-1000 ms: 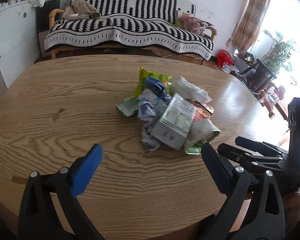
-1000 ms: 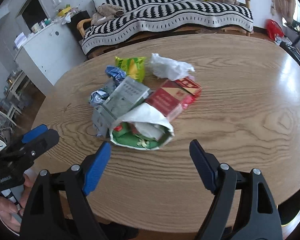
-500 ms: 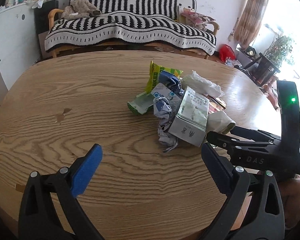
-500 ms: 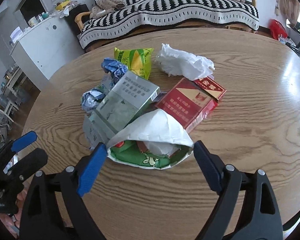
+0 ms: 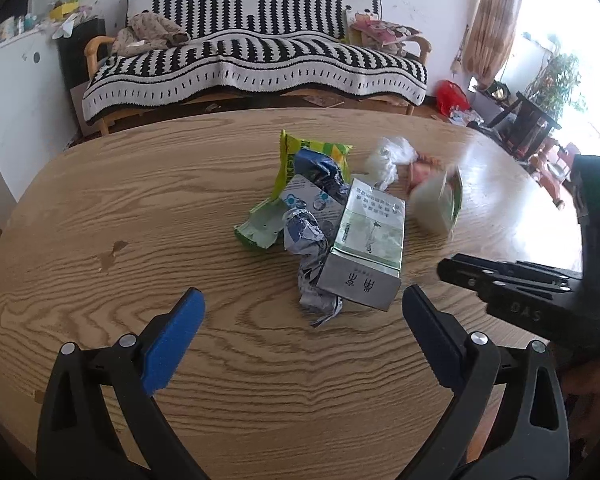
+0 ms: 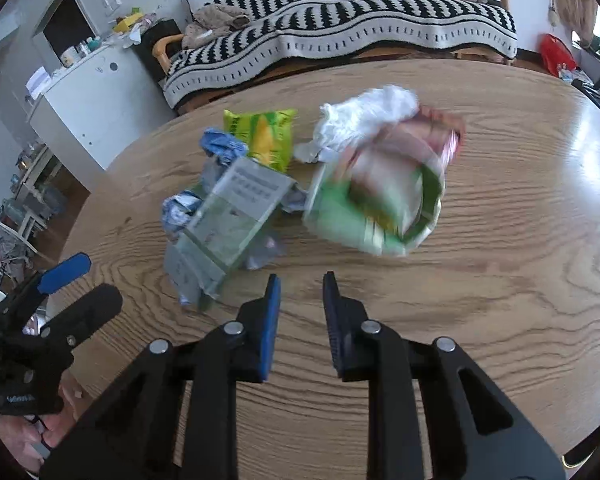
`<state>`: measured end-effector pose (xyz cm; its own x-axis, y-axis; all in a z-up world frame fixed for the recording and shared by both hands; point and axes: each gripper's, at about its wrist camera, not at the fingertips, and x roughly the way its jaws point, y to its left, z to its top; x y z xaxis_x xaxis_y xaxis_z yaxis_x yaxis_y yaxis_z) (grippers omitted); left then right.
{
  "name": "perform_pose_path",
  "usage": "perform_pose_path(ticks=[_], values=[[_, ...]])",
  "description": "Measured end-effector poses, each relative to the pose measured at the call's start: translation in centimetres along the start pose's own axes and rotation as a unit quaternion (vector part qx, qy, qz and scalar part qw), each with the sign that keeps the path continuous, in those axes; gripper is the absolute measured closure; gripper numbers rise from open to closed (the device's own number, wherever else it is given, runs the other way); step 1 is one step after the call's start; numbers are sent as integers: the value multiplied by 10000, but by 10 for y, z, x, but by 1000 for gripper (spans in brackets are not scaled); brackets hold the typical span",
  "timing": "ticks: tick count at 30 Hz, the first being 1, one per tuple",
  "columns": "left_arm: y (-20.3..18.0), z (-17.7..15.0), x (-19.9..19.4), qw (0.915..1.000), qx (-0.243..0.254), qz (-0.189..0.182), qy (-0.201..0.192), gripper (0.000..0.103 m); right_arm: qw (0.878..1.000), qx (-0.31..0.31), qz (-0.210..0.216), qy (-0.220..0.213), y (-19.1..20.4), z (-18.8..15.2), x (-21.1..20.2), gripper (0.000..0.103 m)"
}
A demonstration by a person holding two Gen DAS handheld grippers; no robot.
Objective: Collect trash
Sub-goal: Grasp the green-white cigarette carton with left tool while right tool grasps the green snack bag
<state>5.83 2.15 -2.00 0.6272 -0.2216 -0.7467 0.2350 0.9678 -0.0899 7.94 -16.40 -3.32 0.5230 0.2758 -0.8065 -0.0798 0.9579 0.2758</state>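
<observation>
From the left wrist camera, the left tongs (image 5: 300, 320) are spread wide above the wooden desk (image 5: 100, 208) and hold nothing. Just beyond their tips lies the trash heap: a grey-green carton (image 5: 366, 248) resting on crumpled foil wrappers (image 5: 312, 264), a yellow-green snack bag (image 5: 296, 164) behind them, and a white crumpled tissue (image 5: 390, 156) to the right. A blurred green-and-white bag (image 5: 438, 204) sits just right of the carton. The right tongs (image 5: 500, 282) enter from the right edge, near the carton's end. A striped sofa (image 5: 256, 60) stands beyond the desk.

From the right wrist camera, the right tongs (image 6: 298, 308) are narrowed to a small gap, with nothing between the pads. The green-and-white bag (image 6: 376, 204), smeared by motion, lies ahead of the tips, clear of them, with the tissue (image 6: 372, 114) behind it. The carton (image 6: 232, 220) lies to its left, the snack bag (image 6: 266, 136) farther back. The left tongs (image 6: 72, 284) show at the left edge, apart.
</observation>
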Motion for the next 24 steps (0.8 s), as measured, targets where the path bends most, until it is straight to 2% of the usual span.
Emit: perform_pose_path(ticks=[3,4,5,6,7,10,13,21,23,24], values=[[-11,2,6,9999,157,47,-5,7,9999,153,73,0,-13,1,-6,79],[-14,3,8,9998,210,59,-24,7,9997,210,94,-5,-18,2,-8,76],[-20,5,12,9995,296,53,-42,7,9996,263,91,-8,-22,3,-10,57],[-26,6,17,9991,408,52,-55,7,9994,322,67,-68,-27,5,-15,27],[-33,7,21,9985,534,84,-67,7,9992,350,59,-171,-31,6,-19,19],[-51,9,34,9946,1007,230,-141,7,9981,512,20,-345,-49,12,-30,19],[-61,12,43,9914,1271,253,-191,7,9973,628,-69,-369,-64,16,-30,19],[-74,35,69,9916,1284,137,-123,7,9956,887,-88,-292,-80,34,-10,19],[-80,35,76,9902,1389,146,-50,10,9950,944,-69,-316,-81,37,-6,19],[-82,35,79,9898,1416,158,-15,17,9946,986,-62,-314,-82,39,-3,19]])
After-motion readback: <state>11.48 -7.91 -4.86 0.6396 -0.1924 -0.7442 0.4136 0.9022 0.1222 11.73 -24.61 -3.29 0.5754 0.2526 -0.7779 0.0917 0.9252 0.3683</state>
